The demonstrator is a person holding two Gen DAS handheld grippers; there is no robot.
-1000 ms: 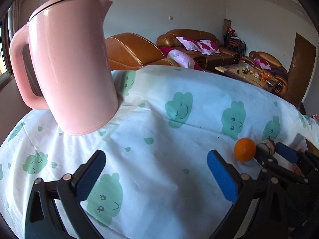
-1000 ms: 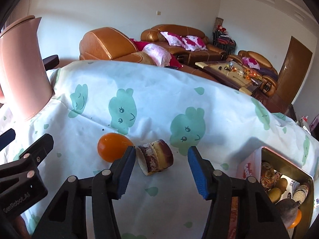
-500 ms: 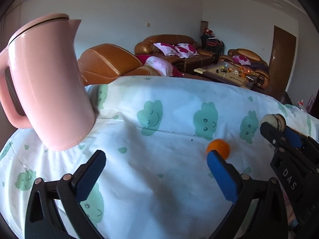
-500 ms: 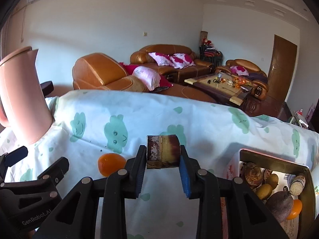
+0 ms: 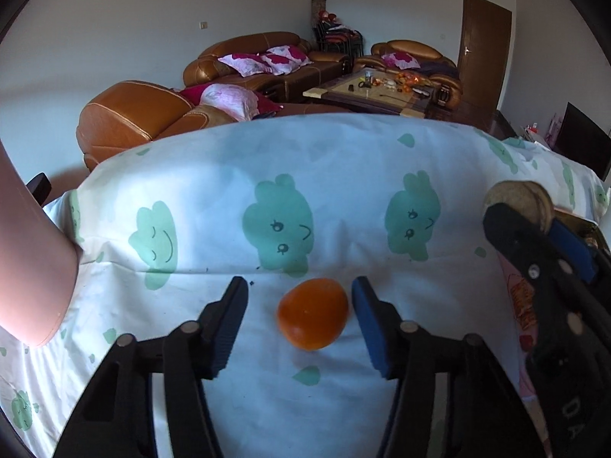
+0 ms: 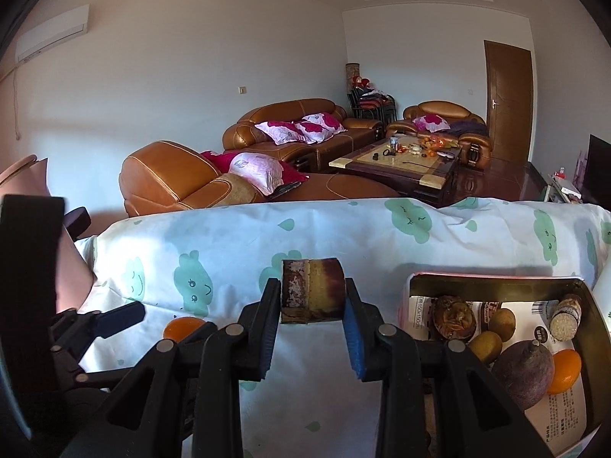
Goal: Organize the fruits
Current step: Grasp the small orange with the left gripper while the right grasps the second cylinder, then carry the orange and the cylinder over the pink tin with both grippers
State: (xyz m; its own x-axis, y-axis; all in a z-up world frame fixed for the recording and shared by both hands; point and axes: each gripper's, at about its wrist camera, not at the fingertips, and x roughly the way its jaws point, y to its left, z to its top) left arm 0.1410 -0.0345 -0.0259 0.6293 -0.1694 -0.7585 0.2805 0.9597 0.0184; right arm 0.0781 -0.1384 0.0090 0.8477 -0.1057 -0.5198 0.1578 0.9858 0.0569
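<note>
Orange on cloud-print cloth (table), leather sofas behind

Right gripper clamped on brown cylinder chunk, held above cloth. Box at right holds assorted fruit. Left gripper at left, fingers apart, orange just beside it.

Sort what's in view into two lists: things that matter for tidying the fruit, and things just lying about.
Part of the job:
- orange on the cloth, between the open left claw
- brown cut chunk held in the right claw
- box already holding fruit

Just lying about:
- pink kettle
- cloud-print tablecloth
- sofas
- coffee table
</note>
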